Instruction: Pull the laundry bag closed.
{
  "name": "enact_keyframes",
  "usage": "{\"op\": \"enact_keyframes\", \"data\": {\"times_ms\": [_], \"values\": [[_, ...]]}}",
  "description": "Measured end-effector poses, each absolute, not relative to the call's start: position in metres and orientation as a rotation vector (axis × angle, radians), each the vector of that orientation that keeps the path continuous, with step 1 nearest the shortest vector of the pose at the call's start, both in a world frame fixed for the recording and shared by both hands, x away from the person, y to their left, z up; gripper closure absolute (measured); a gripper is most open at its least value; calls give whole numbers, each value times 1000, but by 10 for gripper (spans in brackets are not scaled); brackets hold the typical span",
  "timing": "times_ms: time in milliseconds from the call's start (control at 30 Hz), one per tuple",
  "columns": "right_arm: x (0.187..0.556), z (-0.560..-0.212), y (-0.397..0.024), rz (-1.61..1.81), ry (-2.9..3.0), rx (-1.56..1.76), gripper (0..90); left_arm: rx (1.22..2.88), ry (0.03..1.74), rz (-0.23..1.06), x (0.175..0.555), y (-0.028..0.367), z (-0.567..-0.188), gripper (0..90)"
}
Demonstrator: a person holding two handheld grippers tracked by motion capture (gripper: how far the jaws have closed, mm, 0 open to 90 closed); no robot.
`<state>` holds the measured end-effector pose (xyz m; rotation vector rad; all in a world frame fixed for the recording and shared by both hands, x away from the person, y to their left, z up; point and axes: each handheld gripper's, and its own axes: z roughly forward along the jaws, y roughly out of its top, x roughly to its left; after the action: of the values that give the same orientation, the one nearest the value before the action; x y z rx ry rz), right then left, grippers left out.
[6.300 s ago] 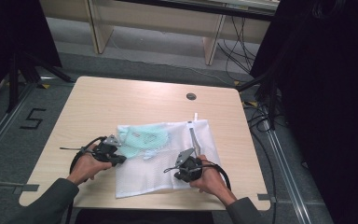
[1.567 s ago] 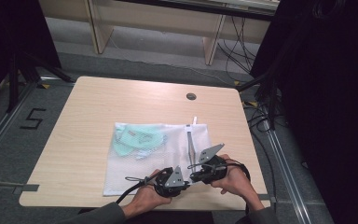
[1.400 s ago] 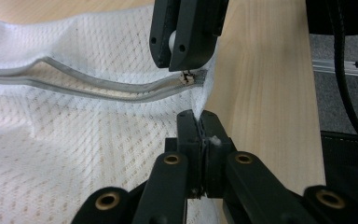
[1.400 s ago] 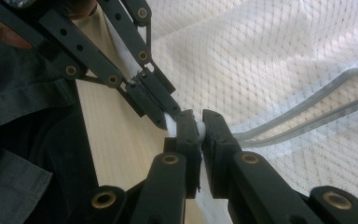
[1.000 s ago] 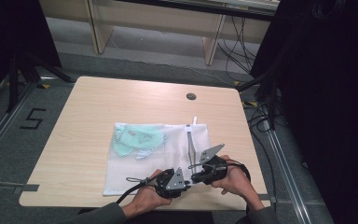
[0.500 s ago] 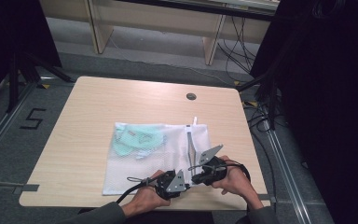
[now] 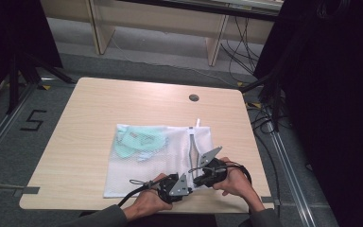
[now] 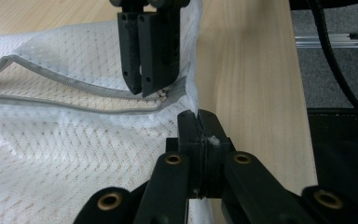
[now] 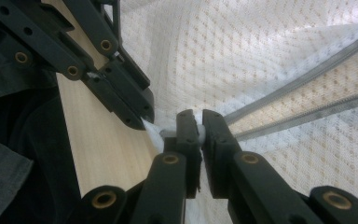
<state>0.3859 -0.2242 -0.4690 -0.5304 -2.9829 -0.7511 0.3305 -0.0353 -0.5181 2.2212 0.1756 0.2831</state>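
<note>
since 1.6 s ago: left gripper (image 7: 185, 181) shifted slightly rightward, closer to right gripper (image 7: 199, 178). white mesh bag (image 7: 137, 168): flat on wooden table (image 7: 99, 109), near edge, zipper (image 8: 74, 88) partly open. green cloth (image 7: 137, 142): inside bag, far left part. left gripper: jaws pinching bag's corner edge. right gripper: jaws clamped on zipper end, just beside left.

Zipper pull (image 9: 196, 133) — hidden between claw jaws

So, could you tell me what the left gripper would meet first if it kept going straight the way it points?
Probably the right gripper: its shut jaws stand directly ahead of the left gripper, at the zipper end of the mesh bag.
</note>
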Motion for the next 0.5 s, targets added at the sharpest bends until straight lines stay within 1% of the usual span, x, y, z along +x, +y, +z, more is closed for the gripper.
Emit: {"op": "enact_keyframes", "data": {"times_ms": [200,500], "values": [[389,-473,-223,-724,-2978,-571,867,2219,201,237,330,-34,-517,890],[396,-476,-221,-721,-2987,-548,866,2222,218,219,331,-33,-517,890]]}}
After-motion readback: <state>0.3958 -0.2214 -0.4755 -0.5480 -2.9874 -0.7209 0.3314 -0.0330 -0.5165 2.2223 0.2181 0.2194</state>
